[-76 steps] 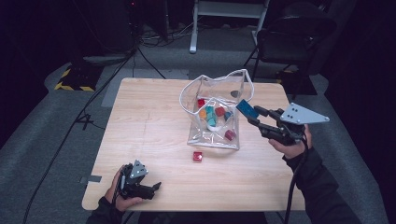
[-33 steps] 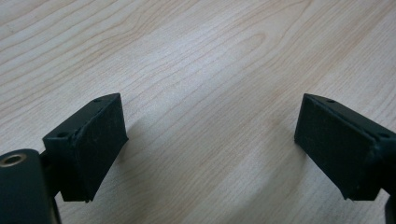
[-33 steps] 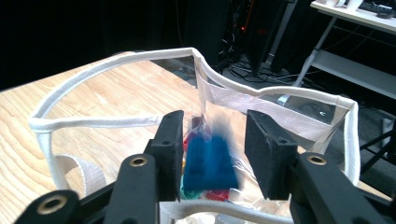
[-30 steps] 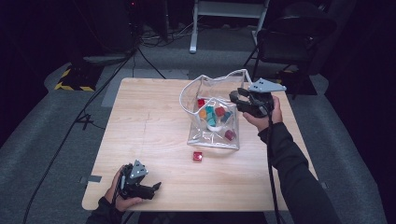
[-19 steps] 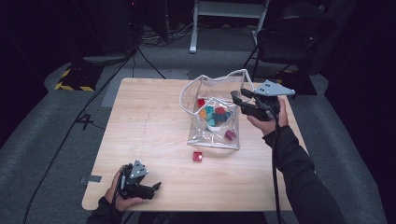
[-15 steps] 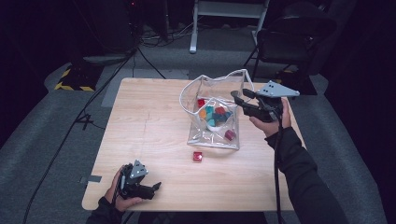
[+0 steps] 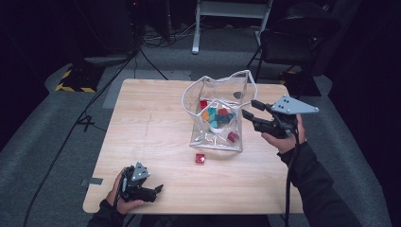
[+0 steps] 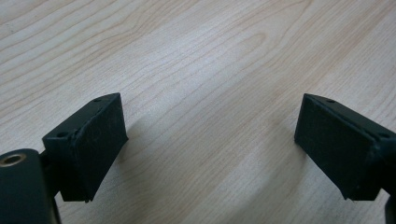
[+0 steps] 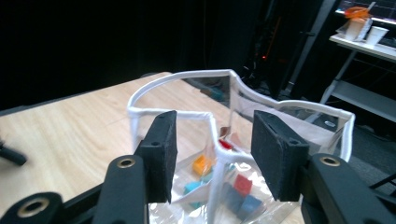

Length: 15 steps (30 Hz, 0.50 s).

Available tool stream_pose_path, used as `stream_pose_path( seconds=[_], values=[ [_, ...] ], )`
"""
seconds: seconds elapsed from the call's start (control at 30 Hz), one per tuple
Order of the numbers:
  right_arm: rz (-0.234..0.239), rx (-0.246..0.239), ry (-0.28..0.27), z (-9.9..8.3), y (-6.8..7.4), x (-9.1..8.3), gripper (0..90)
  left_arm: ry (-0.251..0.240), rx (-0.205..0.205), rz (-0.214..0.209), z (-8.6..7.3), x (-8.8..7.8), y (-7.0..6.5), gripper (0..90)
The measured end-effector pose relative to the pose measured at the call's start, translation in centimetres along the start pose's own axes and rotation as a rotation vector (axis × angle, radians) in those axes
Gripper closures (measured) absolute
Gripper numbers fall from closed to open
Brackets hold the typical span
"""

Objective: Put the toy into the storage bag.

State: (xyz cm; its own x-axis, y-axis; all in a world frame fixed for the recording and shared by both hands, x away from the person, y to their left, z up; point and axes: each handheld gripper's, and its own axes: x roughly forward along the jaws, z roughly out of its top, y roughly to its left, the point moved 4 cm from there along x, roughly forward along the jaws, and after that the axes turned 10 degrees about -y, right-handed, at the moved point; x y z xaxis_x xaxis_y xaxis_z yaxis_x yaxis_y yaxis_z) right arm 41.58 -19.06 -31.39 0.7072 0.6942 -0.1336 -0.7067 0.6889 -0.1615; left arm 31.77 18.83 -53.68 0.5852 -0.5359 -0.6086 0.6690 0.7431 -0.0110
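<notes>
High view first. A wooden table (image 7: 156, 142) sits in a dark room. Near the middle, a bit toward 1 o'clock, stands a clear plastic bag (image 7: 215, 137) with a white rim. Its mouth is open at the top. Inside lie small blocks (image 7: 218, 116) in red, orange, blue and green. One red cube (image 7: 200, 158) lies on the table by itself, just outside the bag at about 7 o'clock from it. The right claw (image 7: 250, 109) is at 3 o'clock from the bag, beside the bag's rim, and it points toward the bag. Its jaws have just been opening, and nothing is between them. The left claw (image 7: 160, 189) rests low on the table at 7 o'clock, well apart from the bag and the red cube. A black chair (image 7: 293, 42) stands behind the table at 1 o'clock.

Left gripper view next. Two black jaws stand far apart over bare wood. Nothing is held. One pad (image 8: 95, 140) is at 9 o'clock and the other is at 3 o'clock.

Right gripper view last. Two black jaws rise from 6 o'clock with a small gap between them. The bag's white rim (image 9: 215, 130) shows in that gap, farther off, and I cannot tell if it touches a pad. The pads do not squeeze it. Below, at 6 o'clock, the colored blocks lie in the bottom of the bag.
</notes>
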Motion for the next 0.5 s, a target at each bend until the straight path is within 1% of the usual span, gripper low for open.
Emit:
stream_pose_path(
  seconds=[0.17,0.27,0.3,0.37,0.43,0.47,0.5],
  values=[
    [0.033,-0.017,-0.002,-0.6,1.1,-1.1,50.9,0.0,0.0,0.0,0.0,0.0,0.0,9.3],
    [0.052,-0.017,-0.006,-1.0,1.7,-1.6,51.0,0.0,0.0,0.0,0.0,0.0,0.0,9.3],
    [0.065,-0.022,-0.003,-1.3,2.1,-1.8,51.0,0.0,0.0,0.0,0.0,0.0,0.0,9.3],
    [0.07,-0.025,-0.001,-1.4,2.2,-1.8,50.9,0.0,0.0,0.0,0.0,0.0,0.0,9.3],
    [0.091,-0.024,0.006,-2.0,2.9,-2.0,50.8,0.0,-0.001,0.0,0.0,0.0,0.0,9.3],
    [0.091,-0.024,0.006,-2.0,2.9,-2.0,50.8,0.0,-0.001,0.0,0.0,0.0,0.0,9.3],
    [0.106,-0.025,0.013,-2.6,3.4,-2.0,50.6,0.0,0.0,0.0,0.0,0.0,0.0,9.3]
  ],
)
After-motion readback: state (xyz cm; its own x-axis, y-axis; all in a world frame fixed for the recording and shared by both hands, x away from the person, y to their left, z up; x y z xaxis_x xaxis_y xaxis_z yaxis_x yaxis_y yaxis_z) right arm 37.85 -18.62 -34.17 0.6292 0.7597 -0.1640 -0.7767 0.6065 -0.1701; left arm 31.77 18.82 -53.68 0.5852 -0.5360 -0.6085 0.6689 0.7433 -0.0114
